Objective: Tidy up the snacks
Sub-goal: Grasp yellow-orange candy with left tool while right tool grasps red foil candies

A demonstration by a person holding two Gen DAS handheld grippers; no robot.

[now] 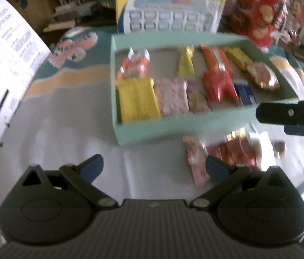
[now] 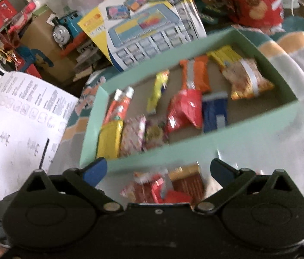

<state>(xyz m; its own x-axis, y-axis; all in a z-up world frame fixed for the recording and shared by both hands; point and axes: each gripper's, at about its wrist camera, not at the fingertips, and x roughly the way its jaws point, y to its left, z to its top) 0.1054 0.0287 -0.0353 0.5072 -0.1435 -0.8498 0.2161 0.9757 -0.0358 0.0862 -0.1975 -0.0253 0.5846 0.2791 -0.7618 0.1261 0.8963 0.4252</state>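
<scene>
While most of the snacks already sit inside the green box (image 1: 165,131), a small pile of loose snacks (image 1: 223,153) lies on the worktop (image 1: 70,133) just in front of the box's near wall. Starting at the left side of the box, a yellow pack (image 1: 138,100) lies flat, then a pink dotted pack (image 1: 172,96), then a red pouch (image 1: 218,85), then a blue pack (image 1: 245,93), and a shiny brown bag (image 1: 263,75) is near the right end. The left gripper (image 1: 154,167) has its jaws spread wide with nothing between them, and it hangs over bare worktop, a bit left of the pile. The right gripper (image 2: 158,170) also has its jaws wide and holds nothing; in its own view the pile (image 2: 165,187) shows right between its two tips, but the picture is too blurry to tell if they touch it. These packs look light and thin. Their wrappers look smooth and crinkly, so they may slip, and the food inside may crack if squeezed hard. I think the best place to pinch one is across its flat middle, or at a sealed end where the wrapper is stiff. Because the packs in the pile overlap, it seems wise to take the top one first and squeeze gently.
</scene>
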